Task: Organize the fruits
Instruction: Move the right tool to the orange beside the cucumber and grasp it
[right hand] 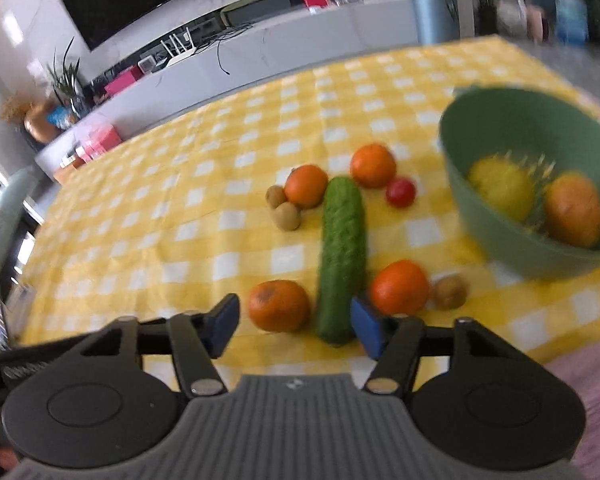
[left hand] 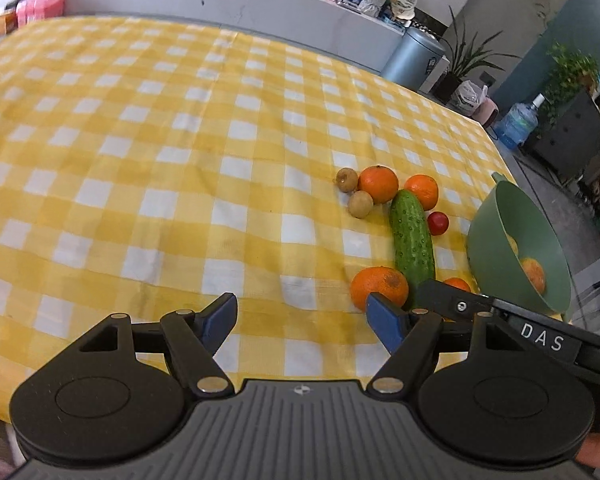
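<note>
A cucumber (right hand: 342, 258) lies on the yellow checked tablecloth (right hand: 180, 216) among several oranges, one near its close end (right hand: 278, 305), another on its right (right hand: 399, 287). Small brown fruits (right hand: 287, 216) and a red tomato (right hand: 401, 192) lie nearby. A green bowl (right hand: 500, 236) holds a yellow fruit (right hand: 500, 190) and an orange (right hand: 574, 210). My right gripper (right hand: 294, 326) is open and empty, just short of the cucumber's near end. My left gripper (left hand: 302, 320) is open and empty over bare cloth, left of the fruit pile (left hand: 412, 240) and the bowl (left hand: 500, 236).
The table's right edge runs just past the bowl (left hand: 508, 176). A long grey counter (left hand: 260, 4) with boxes stands behind the table. A bin (left hand: 414, 58), plants and a water jug (left hand: 516, 122) stand on the floor at the right.
</note>
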The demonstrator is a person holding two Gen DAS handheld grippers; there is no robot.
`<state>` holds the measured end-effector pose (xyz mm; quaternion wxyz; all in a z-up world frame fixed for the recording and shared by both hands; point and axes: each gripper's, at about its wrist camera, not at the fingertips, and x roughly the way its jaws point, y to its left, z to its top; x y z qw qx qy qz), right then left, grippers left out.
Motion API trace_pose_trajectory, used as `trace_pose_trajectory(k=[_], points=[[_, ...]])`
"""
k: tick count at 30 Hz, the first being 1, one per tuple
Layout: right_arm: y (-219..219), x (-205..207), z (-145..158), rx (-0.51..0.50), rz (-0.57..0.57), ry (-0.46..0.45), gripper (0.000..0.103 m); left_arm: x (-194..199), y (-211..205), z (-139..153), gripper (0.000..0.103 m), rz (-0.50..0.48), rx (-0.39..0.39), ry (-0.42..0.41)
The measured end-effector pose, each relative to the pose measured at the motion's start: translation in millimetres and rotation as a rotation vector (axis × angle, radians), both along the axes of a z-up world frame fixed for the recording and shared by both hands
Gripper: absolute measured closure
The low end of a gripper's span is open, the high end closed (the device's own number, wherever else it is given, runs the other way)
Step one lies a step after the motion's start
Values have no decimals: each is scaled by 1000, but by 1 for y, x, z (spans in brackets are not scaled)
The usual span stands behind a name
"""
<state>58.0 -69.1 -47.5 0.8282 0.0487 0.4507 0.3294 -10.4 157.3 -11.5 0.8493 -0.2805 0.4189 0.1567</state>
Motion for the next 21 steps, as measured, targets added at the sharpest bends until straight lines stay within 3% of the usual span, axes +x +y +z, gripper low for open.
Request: trace_pose_trajectory(k=[9,15,21], points=[[37,5,-17,-59,-36,72,58,-6,26,-14,17,85,-86,-9],[62,5,-23,-164,-43,-6,59,-16,44,-7,17,144,-115,-66],[90,-4,-28,-258,2,-121,59,-14,51,-15,17,159,-152,-57]])
